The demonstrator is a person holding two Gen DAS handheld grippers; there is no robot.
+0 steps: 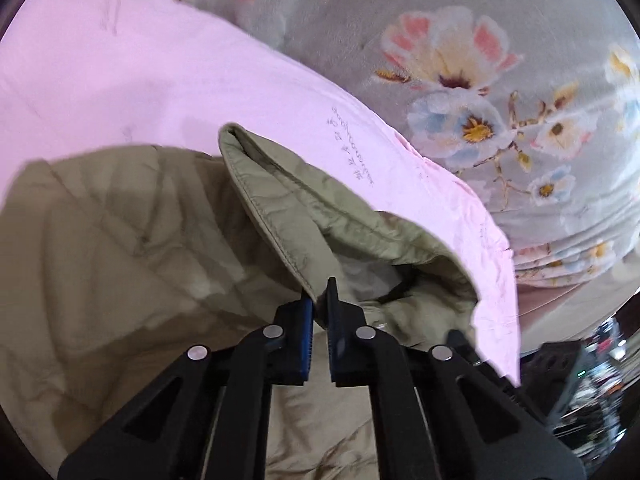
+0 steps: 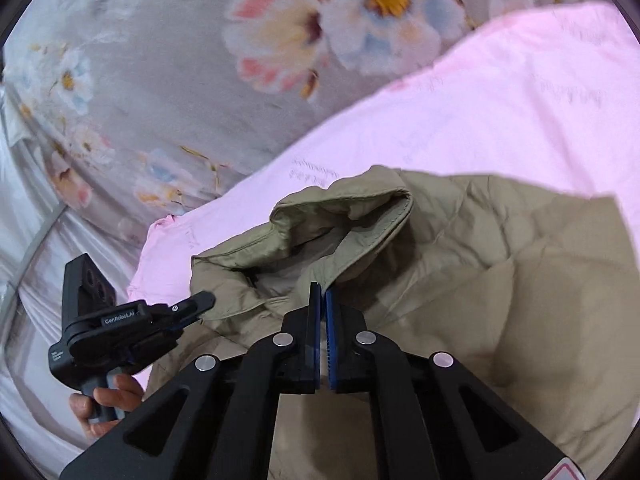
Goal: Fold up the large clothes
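The quilted olive-khaki padded jacket [image 1: 120, 240] lies on a pale pink sheet [image 1: 120, 80] over a grey floral bedspread [image 1: 480, 40]. The left gripper [image 1: 319, 300] has its jaws pinched on the jacket's stitched hem edge. The right gripper [image 2: 322, 300] likewise has its jaws clamped on that hem.

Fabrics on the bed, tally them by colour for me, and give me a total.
Khaki: 1, the quilted jacket
Pink: 1, the sheet under it
Grey floral: 1, the bedcover
White: 1, the shiny cloth at the bed's edge
Total: 4
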